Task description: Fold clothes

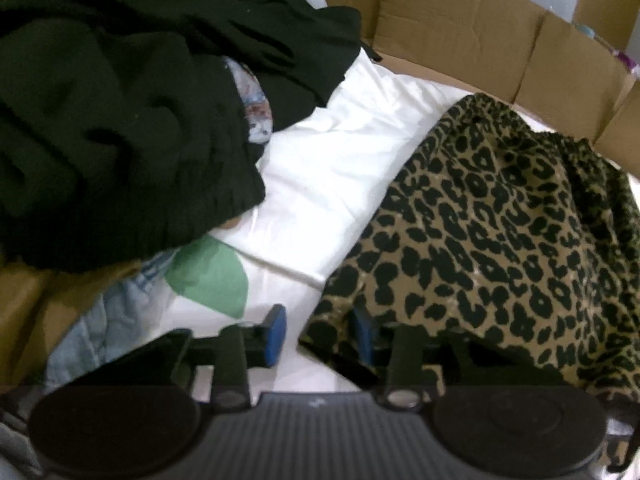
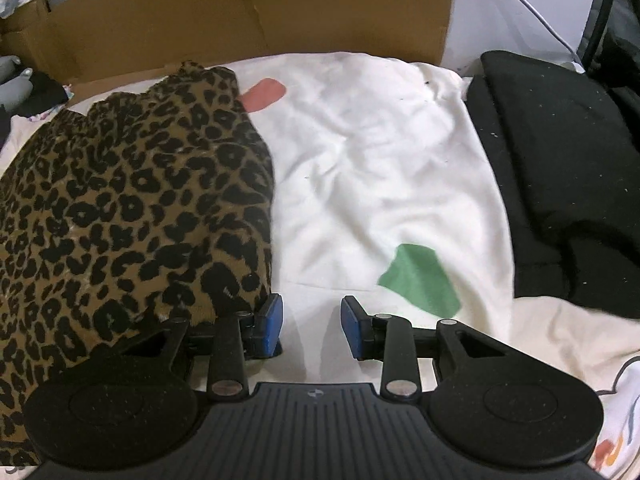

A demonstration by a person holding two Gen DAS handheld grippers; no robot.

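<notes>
The left gripper (image 1: 320, 334) has its jaws spread wide over the white sheet (image 1: 320, 168), and the near corner of the leopard-print garment (image 1: 500, 232) lies over the right blue pad (image 1: 362, 330) — whether anything sits between the pads is hard to tell. The right gripper (image 2: 311, 326) also has its jaws wide, with nothing between them; the leopard-print garment (image 2: 132, 208) bunches just beside its left pad (image 2: 272, 320), touching the outer side. Farther out on the sheet lie a green patch (image 2: 420, 280) and a red patch (image 2: 262, 94). A folded black garment (image 2: 560, 168) sits at the right, a crumpled dark garment (image 1: 120, 120) at the left — cardboard (image 2: 240, 12) stands behind.
</notes>
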